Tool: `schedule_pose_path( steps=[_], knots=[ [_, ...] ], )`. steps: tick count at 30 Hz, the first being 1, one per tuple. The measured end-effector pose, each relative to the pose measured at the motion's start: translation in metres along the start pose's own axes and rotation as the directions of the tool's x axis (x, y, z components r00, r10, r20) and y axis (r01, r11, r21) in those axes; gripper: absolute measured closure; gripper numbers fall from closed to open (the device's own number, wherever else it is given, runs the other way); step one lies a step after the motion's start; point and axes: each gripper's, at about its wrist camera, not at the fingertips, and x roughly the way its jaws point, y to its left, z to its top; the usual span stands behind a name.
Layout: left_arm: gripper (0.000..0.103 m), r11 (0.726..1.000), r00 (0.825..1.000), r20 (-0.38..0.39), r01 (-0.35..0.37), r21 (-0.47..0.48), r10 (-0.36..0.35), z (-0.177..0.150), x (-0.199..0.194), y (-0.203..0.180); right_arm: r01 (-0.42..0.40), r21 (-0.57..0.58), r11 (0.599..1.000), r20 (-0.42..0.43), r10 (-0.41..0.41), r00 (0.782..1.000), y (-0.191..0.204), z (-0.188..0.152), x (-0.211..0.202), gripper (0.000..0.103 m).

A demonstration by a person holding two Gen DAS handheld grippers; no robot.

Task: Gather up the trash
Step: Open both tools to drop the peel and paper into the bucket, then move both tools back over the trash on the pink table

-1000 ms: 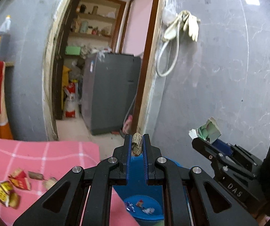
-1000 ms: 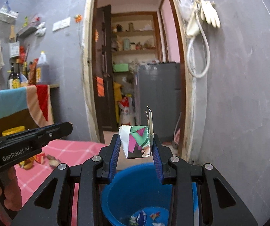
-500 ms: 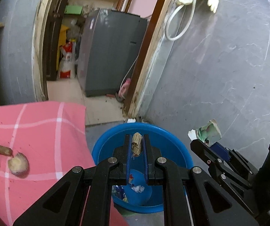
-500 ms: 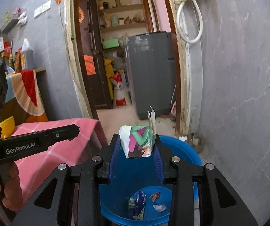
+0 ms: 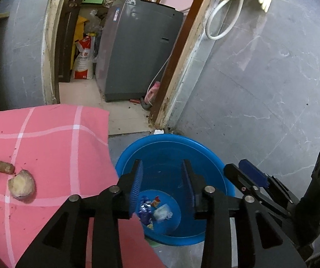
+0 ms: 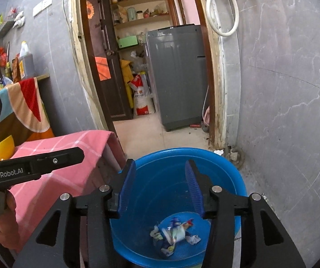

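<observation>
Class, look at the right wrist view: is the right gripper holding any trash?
No, the right gripper is open and empty above the blue basin.

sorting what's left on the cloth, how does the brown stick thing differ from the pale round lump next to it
The brown piece is long, dark and lies on its side; the pale lump is rounded, cream-coloured and bulkier. The brown piece lies farther from the blue tub than the lump. Both rest on the pink checked cloth, not yet collected.
</observation>
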Motion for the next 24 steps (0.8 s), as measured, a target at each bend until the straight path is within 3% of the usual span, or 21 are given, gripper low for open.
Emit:
schedule_pose_path(
  steps=[7, 12, 15, 18, 24],
  knots=[
    [0.051, 0.999, 0.996, 0.081, -0.035, -0.014, 0.036, -0.002, -0.028, 0.009, 0.002, -0.008, 1.000, 0.085, -0.001, 0.996, 0.009, 0.009, -0.022, 0.044],
    [0.021, 0.996, 0.982, 0.164, -0.084, -0.034, 0.088, -0.004, -0.058, 0.022, 0.000, -0.029, 1.000, 0.158, 0.005, 0.987, 0.021, 0.019, -0.041, 0.024],
    [0.009, 0.991, 0.963, 0.240, -0.114, -0.062, 0.126, -0.007, -0.083, 0.034, -0.004, -0.037, 0.999, 0.202, 0.011, 0.979, 0.029, 0.026, -0.052, 0.012],
    [0.004, 0.986, 0.937, 0.309, -0.145, -0.075, 0.162, -0.011, -0.105, 0.043, -0.006, -0.051, 0.999, 0.245, 0.018, 0.969, 0.041, 0.031, -0.062, 0.002],
    [0.002, 0.975, 0.882, 0.418, -0.212, -0.063, 0.219, -0.016, -0.146, 0.052, -0.024, -0.082, 0.996, 0.325, 0.049, 0.944, 0.066, 0.035, -0.078, 0.000]
  ],
)
